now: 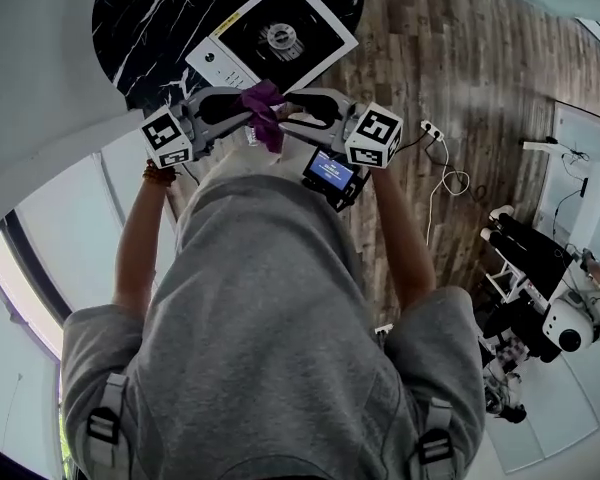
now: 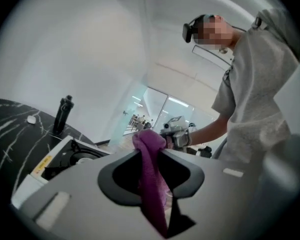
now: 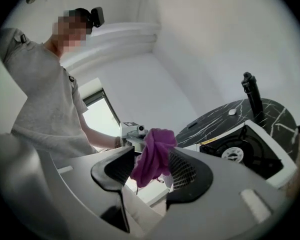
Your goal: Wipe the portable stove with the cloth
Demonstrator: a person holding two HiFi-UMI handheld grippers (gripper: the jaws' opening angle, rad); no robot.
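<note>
We've got cloth [image 1: 263, 108]: purple, bunched, hanging limp in air near stove's near edge. Left gripper [image 1: 248, 118] pinches it. Right gripper [image 1: 283, 118] has jaws apart round it, cloth against one pad. Stove [image 1: 273, 36]: white square body, black top, round burner at centre, flat on black marble table [image 1: 140, 28].

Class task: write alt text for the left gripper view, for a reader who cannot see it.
A purple fabric cloth is pinched between the jaws of the left gripper. Just beyond, a person in a grey T-shirt holds the right gripper at the cloth's top. Lower left, a white portable stove sits on a black marble-patterned table.
</note>
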